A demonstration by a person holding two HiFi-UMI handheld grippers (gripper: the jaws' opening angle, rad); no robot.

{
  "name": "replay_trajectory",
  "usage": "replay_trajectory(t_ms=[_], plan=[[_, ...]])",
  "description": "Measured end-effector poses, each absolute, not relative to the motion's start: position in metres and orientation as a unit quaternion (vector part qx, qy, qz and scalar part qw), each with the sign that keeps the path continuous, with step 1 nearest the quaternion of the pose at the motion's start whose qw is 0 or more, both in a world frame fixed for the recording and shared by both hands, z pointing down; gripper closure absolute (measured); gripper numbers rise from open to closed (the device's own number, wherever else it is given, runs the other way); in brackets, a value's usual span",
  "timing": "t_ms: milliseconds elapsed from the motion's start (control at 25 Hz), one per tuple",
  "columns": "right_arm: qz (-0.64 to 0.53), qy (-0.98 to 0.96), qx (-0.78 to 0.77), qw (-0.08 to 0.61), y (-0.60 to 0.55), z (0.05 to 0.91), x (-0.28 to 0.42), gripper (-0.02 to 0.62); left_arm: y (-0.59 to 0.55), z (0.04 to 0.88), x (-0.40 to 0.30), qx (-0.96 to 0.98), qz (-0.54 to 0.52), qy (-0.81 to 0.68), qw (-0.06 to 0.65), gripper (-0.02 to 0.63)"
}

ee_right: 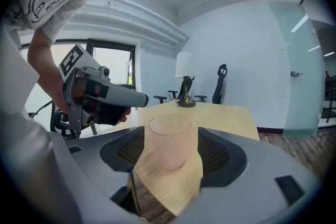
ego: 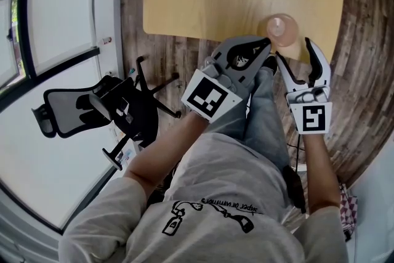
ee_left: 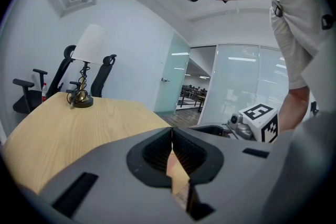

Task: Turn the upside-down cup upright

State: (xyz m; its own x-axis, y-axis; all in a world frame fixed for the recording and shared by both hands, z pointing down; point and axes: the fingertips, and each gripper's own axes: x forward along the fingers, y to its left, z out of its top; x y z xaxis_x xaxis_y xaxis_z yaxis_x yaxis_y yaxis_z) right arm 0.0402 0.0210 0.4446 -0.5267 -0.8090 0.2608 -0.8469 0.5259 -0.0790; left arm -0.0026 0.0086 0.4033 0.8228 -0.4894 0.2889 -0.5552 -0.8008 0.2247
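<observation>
the right gripper view settles what the head view leaves vague. the cup (ee_right: pixel 169 140) stands upright, mouth up, on the table (ee_right: pixel 233 115). it is pale pink and see-through. it sits between the jaws of the right gripper (ee_right: pixel 171 135), which are spread wide with a gap on each side of the cup, so neither pad presses on it. in the head view the cup is only a round pink disc by the table's near edge, with the two right fingers reaching in on either side of its near part.

the left gripper view shows no cup at all. it shows the left gripper (ee_left: pixel 172 139) with its jaws closed against each other and nothing held between them. the right gripper's marker cube appears off to its right. only the two gripper views take in the lamp (ee_right: pixel 185 80), which stands well beyond the cup. only the head view takes in the office chair (ego: pixel 92 109) on the wooden floor (ego: pixel 363 58), well to the left of the cup.

both forearms are stretched forward over the person's lap, and each gripper points ahead and tips slightly down. the left gripper lies just left of the cup. its closed tip is near the cup but apart from it in the right gripper view.
</observation>
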Motion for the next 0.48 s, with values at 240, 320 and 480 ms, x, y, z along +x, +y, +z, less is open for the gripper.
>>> replay_trajectory(t_ms=[240,320,480], plan=[[0.105,-0.864,0.479,0.116,0.015,0.462,0.038,0.285,0.006,0.412,-0.002,0.939,0.11,-0.283,0.16,0.597],[0.108,-0.863,0.478,0.121,0.014,0.466,0.037,0.278,0.006,0.413,-0.001,0.939,0.109,-0.284,0.162,0.597],[0.095,-0.868,0.471,0.126,0.011,0.467,0.031,0.264,0.004,0.413,-0.001,0.938,0.107,-0.285,0.165,0.597]])
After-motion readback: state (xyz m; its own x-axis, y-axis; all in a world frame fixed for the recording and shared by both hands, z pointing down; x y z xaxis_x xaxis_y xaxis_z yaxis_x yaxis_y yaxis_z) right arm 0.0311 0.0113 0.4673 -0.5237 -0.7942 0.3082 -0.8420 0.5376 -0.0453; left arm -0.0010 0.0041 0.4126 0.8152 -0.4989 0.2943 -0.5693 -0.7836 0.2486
